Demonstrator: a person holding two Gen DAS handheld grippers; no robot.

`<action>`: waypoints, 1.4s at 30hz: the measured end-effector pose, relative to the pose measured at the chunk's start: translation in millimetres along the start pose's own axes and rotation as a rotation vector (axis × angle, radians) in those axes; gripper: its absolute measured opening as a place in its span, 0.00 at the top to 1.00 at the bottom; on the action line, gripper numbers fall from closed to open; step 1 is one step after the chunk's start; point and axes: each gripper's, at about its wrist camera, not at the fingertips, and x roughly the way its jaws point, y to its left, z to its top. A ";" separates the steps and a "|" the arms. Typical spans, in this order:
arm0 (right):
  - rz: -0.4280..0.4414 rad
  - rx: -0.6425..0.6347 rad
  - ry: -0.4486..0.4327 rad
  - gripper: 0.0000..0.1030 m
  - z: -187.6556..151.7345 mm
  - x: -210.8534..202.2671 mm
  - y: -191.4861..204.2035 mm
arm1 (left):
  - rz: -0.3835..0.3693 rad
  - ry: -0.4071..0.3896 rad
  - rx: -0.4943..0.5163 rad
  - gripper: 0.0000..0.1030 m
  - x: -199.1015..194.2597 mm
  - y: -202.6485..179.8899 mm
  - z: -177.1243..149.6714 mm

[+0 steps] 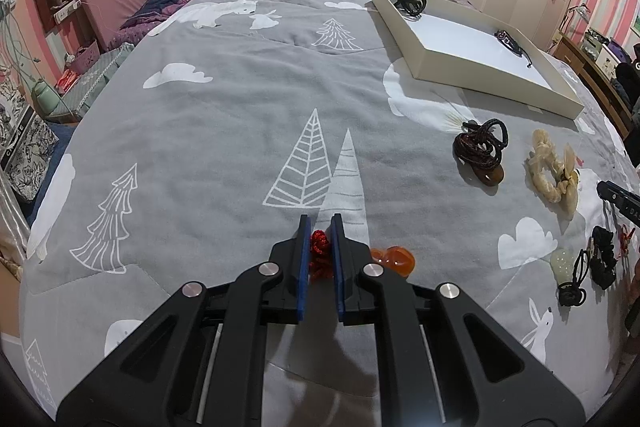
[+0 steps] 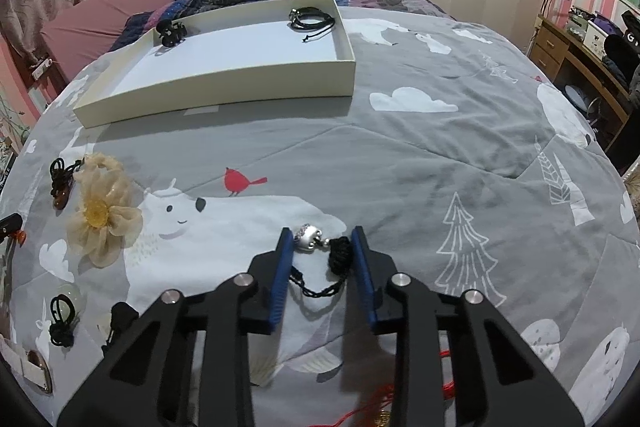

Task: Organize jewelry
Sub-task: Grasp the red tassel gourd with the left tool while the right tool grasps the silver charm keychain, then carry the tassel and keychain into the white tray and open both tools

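My left gripper is shut on the red cord of an amber pendant, low over the grey bedspread. My right gripper is open around a black chain bracelet with a silver bead that lies on the bedspread between the fingers. A cream shallow box lies at the far side; it also shows in the right wrist view. It holds a black hair claw and a black cord bracelet.
On the bedspread lie a brown braided cord with a pendant, a beige scrunchie, a beige fabric flower, a jade pendant on black cord and other black cords. A desk stands right of the bed.
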 end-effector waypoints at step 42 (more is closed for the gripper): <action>0.030 0.001 -0.027 0.90 23.6 -10.9 -8.0 | 0.018 -0.043 0.060 0.94 -22.6 -22.5 35.9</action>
